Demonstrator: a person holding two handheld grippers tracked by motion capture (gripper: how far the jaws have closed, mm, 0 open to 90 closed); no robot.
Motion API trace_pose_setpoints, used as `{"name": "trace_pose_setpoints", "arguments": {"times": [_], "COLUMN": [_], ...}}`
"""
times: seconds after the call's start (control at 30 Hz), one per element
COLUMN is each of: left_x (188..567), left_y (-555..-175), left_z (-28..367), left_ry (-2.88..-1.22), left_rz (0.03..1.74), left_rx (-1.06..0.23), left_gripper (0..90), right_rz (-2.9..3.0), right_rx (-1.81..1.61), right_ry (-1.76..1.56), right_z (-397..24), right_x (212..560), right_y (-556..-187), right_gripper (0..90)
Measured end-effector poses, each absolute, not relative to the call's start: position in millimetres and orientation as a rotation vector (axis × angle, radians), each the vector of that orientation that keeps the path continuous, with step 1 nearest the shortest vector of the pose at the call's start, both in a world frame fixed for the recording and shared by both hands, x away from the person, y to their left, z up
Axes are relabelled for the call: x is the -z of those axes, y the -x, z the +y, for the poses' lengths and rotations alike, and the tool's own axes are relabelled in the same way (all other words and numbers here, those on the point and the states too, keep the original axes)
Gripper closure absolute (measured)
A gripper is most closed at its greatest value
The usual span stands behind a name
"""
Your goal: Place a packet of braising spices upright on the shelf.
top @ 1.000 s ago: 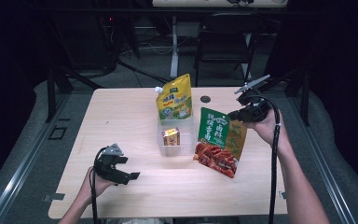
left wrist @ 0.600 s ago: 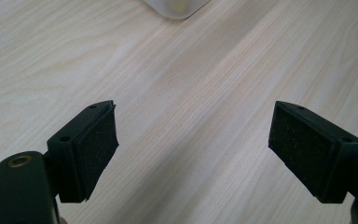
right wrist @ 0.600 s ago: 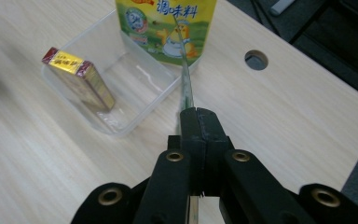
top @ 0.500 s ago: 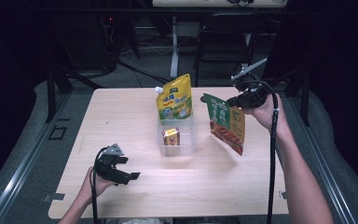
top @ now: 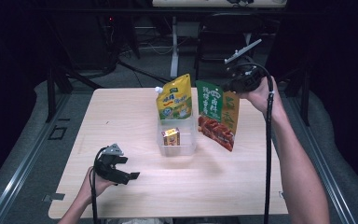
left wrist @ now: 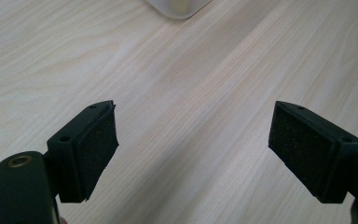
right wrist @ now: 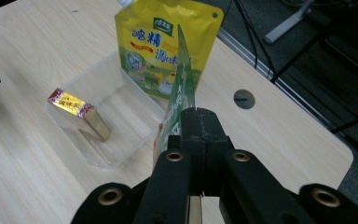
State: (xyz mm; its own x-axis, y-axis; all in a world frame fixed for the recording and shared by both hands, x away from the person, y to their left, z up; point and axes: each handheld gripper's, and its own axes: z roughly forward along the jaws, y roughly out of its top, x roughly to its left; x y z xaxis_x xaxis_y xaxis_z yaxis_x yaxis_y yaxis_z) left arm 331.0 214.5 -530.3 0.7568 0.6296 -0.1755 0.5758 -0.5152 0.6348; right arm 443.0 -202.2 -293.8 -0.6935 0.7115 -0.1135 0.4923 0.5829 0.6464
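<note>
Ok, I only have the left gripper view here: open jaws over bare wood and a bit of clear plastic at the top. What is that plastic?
Observer: It's a corner of a clear plastic tub at the middle of the table, with a small gold and red box inside.
Operator: Anything else in the tub?
Observer: A yellow spouted pouch stands at its far end.
Operator: And the right gripper?
Observer: The right gripper is shut on the top edge of a green snack bag, which hangs above the table just right of the tub.
</note>
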Motion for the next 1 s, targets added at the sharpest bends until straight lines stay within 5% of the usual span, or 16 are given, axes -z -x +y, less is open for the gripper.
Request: {"name": "trace_pose_setpoints", "arguments": {"times": [0.53, 1.0], "left_x": [529.9, 530.1], "left_y": [-330.8, -330.3], "left_z": [216.1, 216.8], "left_ry": [-2.25, -2.245], "left_rz": [0.898, 0.902], "left_rx": [-0.098, -0.099], "left_gripper": [15.2, 15.2], "right_rz": [2.473, 2.542], "right_rx": [-0.888, -0.912], "right_ry": [-0.838, -0.705], "right_z": [-157.3, -109.6], "right_x": [272.4, 297.7], "right_y": [-455.3, -475.2], "right_gripper": [90.0, 90.0]}}
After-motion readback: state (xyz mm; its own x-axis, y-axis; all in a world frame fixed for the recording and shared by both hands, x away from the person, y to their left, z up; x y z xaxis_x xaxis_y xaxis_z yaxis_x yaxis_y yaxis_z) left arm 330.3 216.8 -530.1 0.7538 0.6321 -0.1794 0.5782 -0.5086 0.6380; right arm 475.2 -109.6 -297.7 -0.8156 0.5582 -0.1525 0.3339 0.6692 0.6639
